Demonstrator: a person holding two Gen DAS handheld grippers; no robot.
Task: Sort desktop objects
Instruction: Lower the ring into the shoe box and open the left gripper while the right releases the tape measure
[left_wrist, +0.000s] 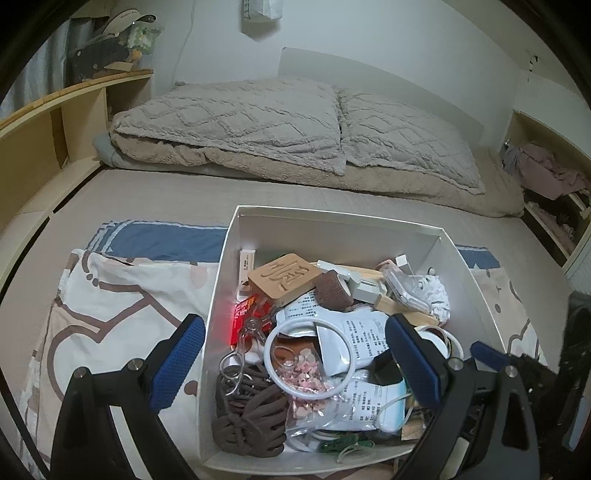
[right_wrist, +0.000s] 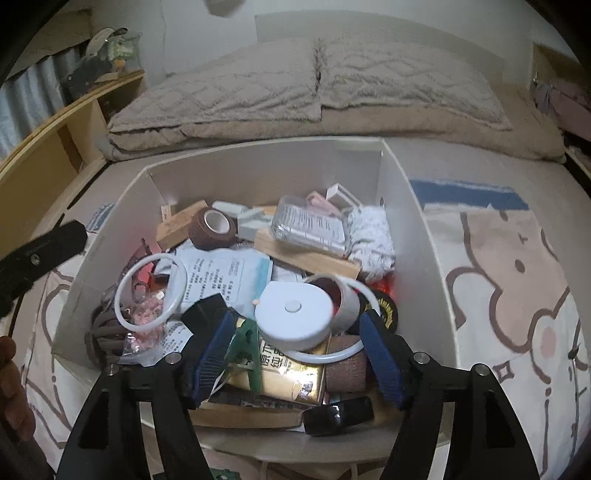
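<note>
**Box nearly full, sorting almost done**

Mostly finished: the white box (right_wrist: 424, 229) on the bed is heaped with small stuff. My right claw (right_wrist: 299, 354) is released, jaws apart over the near end around the round white case (right_wrist: 295, 314) and gold packet (right_wrist: 284, 373), pads not pressing. Left claw (left_wrist: 295, 365) is open too, empty, over the white ring (left_wrist: 310, 358) and brown cords (left_wrist: 251, 413). The patterned sheet (right_wrist: 517, 280) looks bare beside it.

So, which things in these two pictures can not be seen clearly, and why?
- Left wrist view: the left gripper covers part of the white box, so the items under its right finger stay hidden.
- Right wrist view: the gold packet lies partly under the round white case; its print cannot be read whole.
- Right wrist view: the green clip is blurred.
- Both views: the box floor is buried by clutter.
</note>
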